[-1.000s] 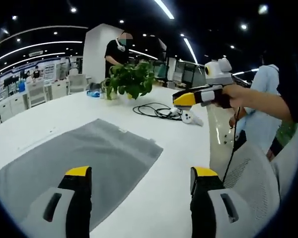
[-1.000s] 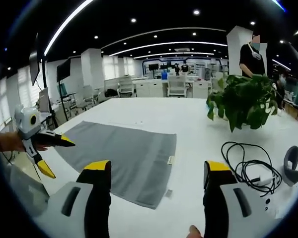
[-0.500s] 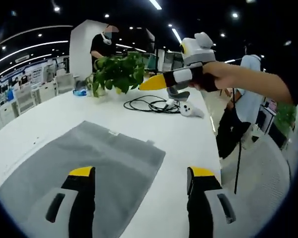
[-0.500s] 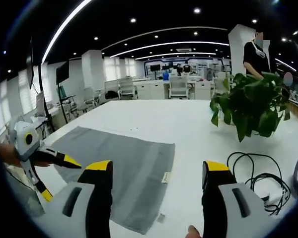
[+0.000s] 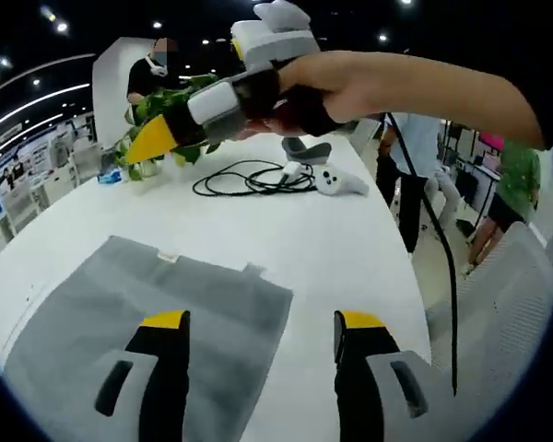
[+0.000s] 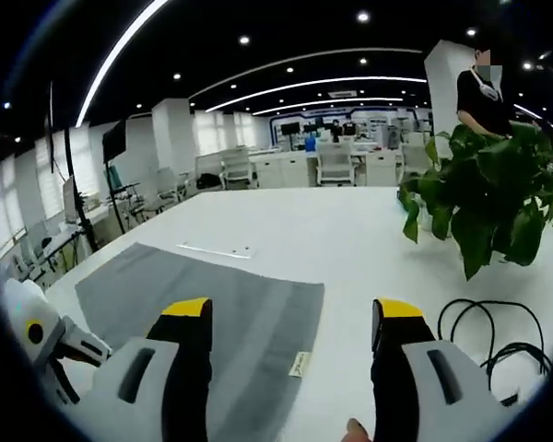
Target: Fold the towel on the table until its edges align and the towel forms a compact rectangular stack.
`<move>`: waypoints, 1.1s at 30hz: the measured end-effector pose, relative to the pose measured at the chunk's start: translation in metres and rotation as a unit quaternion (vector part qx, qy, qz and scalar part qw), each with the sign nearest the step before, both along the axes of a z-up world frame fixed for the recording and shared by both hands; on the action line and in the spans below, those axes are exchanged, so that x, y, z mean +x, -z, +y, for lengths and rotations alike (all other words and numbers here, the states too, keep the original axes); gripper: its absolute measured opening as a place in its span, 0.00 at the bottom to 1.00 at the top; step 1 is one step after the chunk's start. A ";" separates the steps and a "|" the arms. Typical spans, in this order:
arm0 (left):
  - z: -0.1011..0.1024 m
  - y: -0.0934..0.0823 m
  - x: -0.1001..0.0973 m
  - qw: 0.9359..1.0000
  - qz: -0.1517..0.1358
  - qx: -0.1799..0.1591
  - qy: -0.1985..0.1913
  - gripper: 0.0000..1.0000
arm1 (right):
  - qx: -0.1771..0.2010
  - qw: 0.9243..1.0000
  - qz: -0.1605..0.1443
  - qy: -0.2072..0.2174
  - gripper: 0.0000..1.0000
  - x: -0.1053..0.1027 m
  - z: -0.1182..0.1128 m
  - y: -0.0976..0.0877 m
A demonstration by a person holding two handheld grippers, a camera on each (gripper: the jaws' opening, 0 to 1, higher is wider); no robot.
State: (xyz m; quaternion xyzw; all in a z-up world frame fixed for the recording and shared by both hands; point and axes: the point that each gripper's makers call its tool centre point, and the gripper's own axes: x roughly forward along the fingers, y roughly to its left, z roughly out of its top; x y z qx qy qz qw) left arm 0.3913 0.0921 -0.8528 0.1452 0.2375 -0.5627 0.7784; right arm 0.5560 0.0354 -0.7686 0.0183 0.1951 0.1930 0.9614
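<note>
Left gripper view: one flat grey towel (image 5: 138,304), two grippers, left (image 5: 258,322) and right (image 6: 290,313), both agape.

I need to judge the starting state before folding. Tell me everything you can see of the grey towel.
The grey towel is thin, finely woven cloth, spread flat and unfolded on the white table. A small pale label sits at one edge, near a corner. Neither gripper touches it: both hover above, jaws open, empty.

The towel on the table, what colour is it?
Plain grey; the towel shows best in the right gripper view.
</note>
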 end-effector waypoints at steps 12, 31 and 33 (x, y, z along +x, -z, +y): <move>-0.036 0.023 -0.008 0.999 0.022 0.005 0.033 0.45 | 0.039 0.999 -0.005 0.018 0.68 0.054 -0.022 0.010; -0.058 0.056 0.001 0.999 0.023 0.022 0.018 0.23 | 0.058 0.998 0.019 -0.002 0.59 0.095 0.004 0.053; -0.057 0.057 0.004 0.999 0.007 0.028 0.016 0.18 | 0.053 0.998 0.023 -0.005 0.58 0.097 0.007 0.059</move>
